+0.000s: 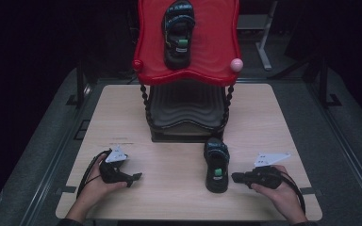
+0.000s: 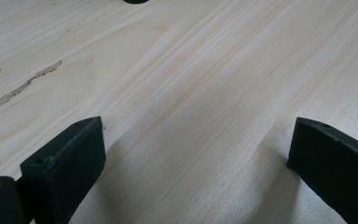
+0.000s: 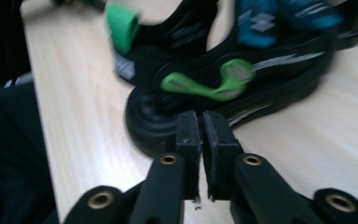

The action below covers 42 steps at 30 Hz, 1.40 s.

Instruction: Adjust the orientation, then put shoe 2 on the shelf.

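A pale wood table (image 1: 264,122) with rounded corners carries a two-tier stand (image 1: 187,113) at its far middle. The stand's red top shelf (image 1: 217,47) bears one black sandal (image 1: 179,33). A second sandal (image 1: 216,165) lies directly on the tabletop, just in front of the stand's dark base.

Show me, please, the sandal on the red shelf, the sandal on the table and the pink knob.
Sandal on the red shelf (image 1: 179,33), high view, its straps.
Sandal on the table (image 1: 216,165), high view, its middle.
Pink knob (image 1: 236,64), high view, its centre.
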{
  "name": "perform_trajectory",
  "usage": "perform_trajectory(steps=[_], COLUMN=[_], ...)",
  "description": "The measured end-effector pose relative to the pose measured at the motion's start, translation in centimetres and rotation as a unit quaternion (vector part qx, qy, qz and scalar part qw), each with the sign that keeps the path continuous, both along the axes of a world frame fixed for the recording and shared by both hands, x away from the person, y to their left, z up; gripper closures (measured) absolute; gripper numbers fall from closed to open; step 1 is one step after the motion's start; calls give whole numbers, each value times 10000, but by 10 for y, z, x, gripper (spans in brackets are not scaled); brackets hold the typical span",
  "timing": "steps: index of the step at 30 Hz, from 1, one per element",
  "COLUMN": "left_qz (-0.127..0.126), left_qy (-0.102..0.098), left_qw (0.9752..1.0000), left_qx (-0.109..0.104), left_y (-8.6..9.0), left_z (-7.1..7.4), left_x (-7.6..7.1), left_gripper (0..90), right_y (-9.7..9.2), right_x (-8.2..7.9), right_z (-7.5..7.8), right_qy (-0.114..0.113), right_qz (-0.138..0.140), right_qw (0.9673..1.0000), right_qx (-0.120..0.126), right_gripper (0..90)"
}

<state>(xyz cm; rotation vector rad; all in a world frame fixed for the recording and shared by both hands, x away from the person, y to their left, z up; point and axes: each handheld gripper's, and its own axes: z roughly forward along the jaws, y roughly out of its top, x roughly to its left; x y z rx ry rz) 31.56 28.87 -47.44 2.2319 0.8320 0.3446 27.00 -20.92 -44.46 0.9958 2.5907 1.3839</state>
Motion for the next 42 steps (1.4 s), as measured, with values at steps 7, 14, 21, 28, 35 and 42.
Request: perform_trajectory(steps=[7,14,21,28,35,42], left_qz=[-3,-5,-7,-16,-22,-23], left_qy=[0,-2,-5,-4,-5,-4], left_qw=[10000,10000,10000,10000,10000,10000], left_qx=[1,4,-2,-1,0,1], left_y=[0,0,0,0,0,0], left_z=[0,0,0,0,0,0], left_x=[0,0,0,1,1,1], left_gripper=[30,30,30,30,30,30], right_y=[-15,-9,16,33,38,38], right_x=[9,21,43,55,58,59], right_z=[10,18,18,10,1,-1], right_qy=[-199,-338,-376,-276,-146,-159], right_qz=[-526,-617,-587,-462,-350,-386], right_qw=[9965,9934,9920,9939,9960,9957], right_qx=[616,907,1052,965,805,829], right_gripper=[743,663,550,534,539,632])
